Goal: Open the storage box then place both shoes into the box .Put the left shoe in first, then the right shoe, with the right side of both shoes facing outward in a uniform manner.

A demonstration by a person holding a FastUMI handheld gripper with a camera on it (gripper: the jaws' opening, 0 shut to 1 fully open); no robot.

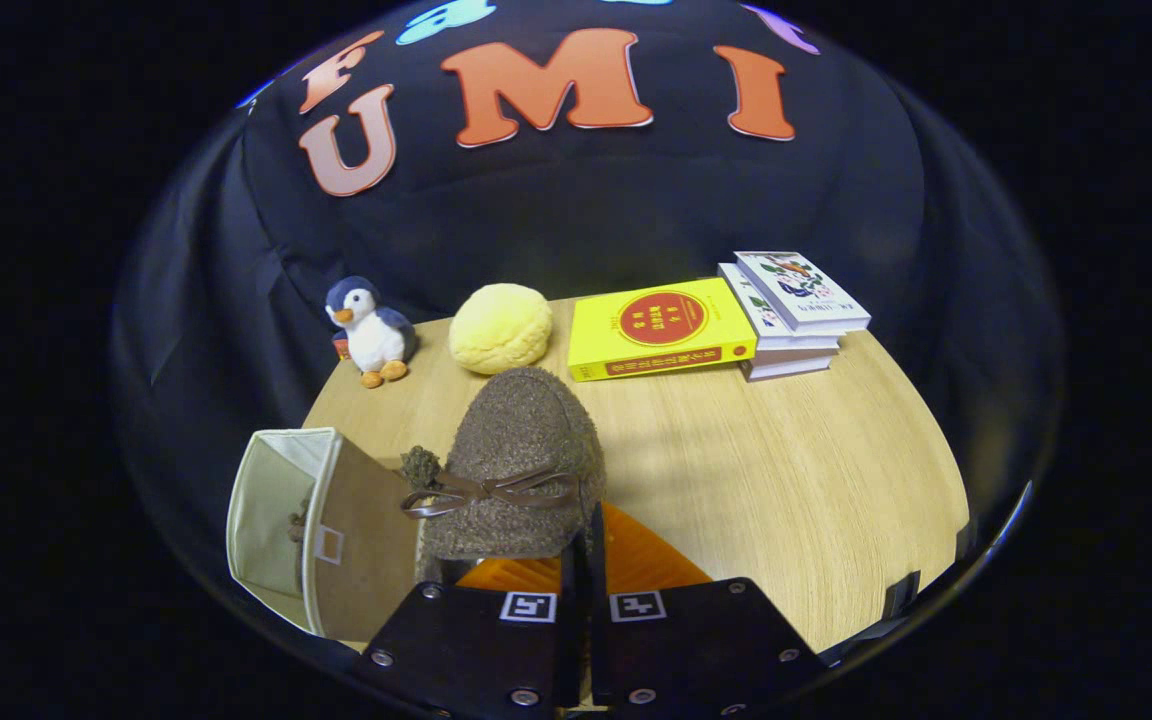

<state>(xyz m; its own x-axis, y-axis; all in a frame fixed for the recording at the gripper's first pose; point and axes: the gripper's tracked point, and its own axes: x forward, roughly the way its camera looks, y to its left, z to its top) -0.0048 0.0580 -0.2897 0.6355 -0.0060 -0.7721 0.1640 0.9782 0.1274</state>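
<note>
Wooden tabletop (786,470) forms the work surface, pale in tone, with black cloth hung as the booth wall behind and around it.

Gripper (584,545): the two fingers stand close together, almost no gap between them, and they clamp the heel edge of a brown fuzzy shoe (521,460). The shoe points away from the gripper, toe toward the far side, and carries a brown ribbon bow (481,492) across its upper. Whether the shoe rests on the table or is lifted cannot be told.

Storage box (311,525): located near, just left of the shoe and the fingers. It is beige fabric, open, with the flap (361,545) angled toward the shoe. A small dark shape shows inside the box; what it is cannot be told.

Far side of the table, left to right:
- a plush penguin (371,330), upright;
- a round yellow plush item (501,328), directly beyond the shoe toe;
- a yellow book (658,328), lying flat;
- a stack of books (796,310), touching the yellow book's right edge.
</note>
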